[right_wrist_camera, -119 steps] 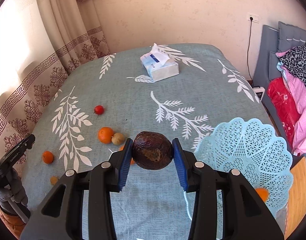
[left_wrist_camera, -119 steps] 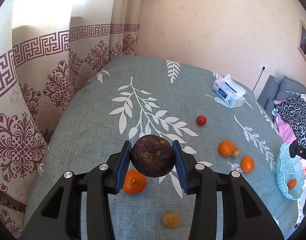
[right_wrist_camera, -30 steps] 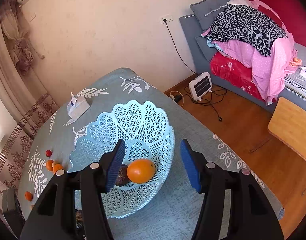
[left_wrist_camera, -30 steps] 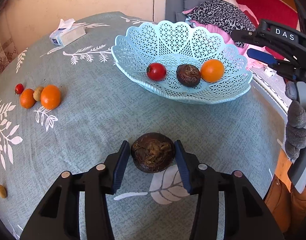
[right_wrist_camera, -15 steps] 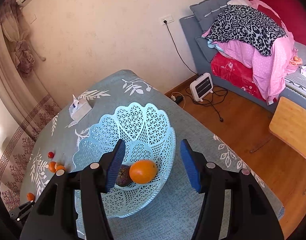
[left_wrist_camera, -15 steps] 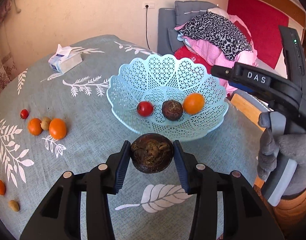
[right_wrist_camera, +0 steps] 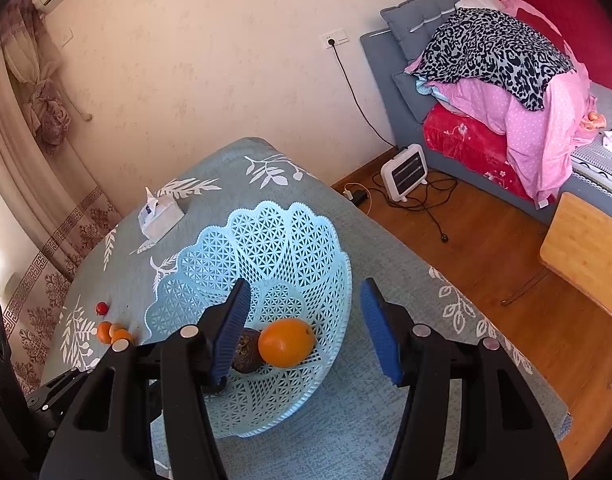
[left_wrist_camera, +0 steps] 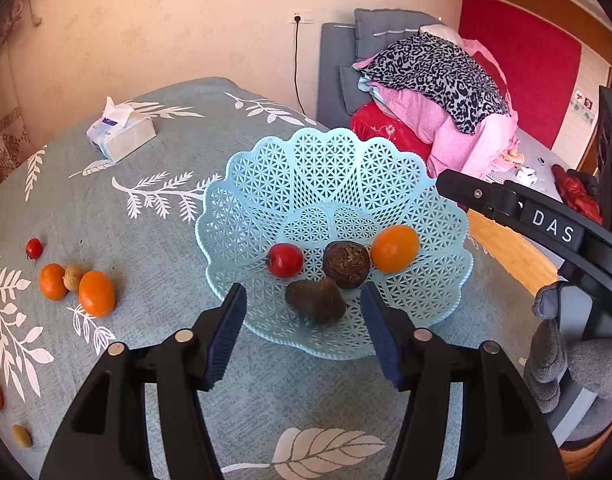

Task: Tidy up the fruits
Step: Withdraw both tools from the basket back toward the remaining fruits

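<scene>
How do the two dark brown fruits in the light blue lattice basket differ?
The round dark brown fruit sits mid-basket between the red tomato and orange, rough tufted end toward the camera. The blurred dark brown fruit looks smoother, more elongated, nearer the front rim. Both lie in the light blue lattice basket, ungripped.

We see a beige wall (right_wrist_camera: 225,60) with a socket (right_wrist_camera: 336,39), patterned curtains (right_wrist_camera: 37,160) at left, a wooden floor (right_wrist_camera: 486,260) with a small white heater (right_wrist_camera: 405,172), and a grey bed (right_wrist_camera: 406,92) heaped with bedding (right_wrist_camera: 506,80).
</scene>
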`<state>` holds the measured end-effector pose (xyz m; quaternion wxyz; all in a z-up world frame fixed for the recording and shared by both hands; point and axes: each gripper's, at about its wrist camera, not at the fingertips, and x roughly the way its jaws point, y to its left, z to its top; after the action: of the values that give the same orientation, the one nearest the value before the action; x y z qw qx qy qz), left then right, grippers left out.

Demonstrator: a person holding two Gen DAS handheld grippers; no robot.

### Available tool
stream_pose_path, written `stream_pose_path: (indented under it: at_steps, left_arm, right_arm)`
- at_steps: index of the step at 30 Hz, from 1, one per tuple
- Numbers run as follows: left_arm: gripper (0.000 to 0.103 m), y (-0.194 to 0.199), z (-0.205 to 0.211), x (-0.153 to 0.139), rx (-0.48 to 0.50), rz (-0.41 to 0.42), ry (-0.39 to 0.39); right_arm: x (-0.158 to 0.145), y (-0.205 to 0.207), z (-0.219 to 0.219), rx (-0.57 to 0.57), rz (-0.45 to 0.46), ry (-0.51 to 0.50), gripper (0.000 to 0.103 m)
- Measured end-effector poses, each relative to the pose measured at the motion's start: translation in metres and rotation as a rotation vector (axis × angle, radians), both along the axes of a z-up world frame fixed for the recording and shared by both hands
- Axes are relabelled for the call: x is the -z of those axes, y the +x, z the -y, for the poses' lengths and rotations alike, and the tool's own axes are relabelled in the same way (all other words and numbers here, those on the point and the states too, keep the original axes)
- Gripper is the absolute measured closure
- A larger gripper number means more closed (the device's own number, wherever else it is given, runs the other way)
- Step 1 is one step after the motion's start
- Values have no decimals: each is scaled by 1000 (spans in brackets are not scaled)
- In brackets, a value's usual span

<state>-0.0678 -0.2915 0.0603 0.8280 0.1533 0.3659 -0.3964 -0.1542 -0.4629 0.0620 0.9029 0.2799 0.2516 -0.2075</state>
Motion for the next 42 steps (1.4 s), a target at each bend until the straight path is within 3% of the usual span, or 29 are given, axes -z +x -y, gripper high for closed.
stream_pose_path:
  at_steps: [10, 25, 27, 30, 42]
  left_arm:
    - [24, 8, -34, -24, -95, 63, -46]
    - [22, 33, -128, -61, -309, 152, -110]
    - [22, 38, -143, -62, -340, 152, -115]
    - [22, 46, -166, -61, -388, 144, -118]
    - [22, 75, -259, -42, -602, 118, -89]
  right_arm:
    - [-1, 1, -6, -7, 1, -22, 44]
    - [-12, 3, -30, -57, 26, -65, 44]
    - [-12, 4, -33, -66, 24, -67, 44]
    - [-13, 6, -39, -74, 26, -71, 34]
    - [-17, 15, -60, -130, 17, -76, 29]
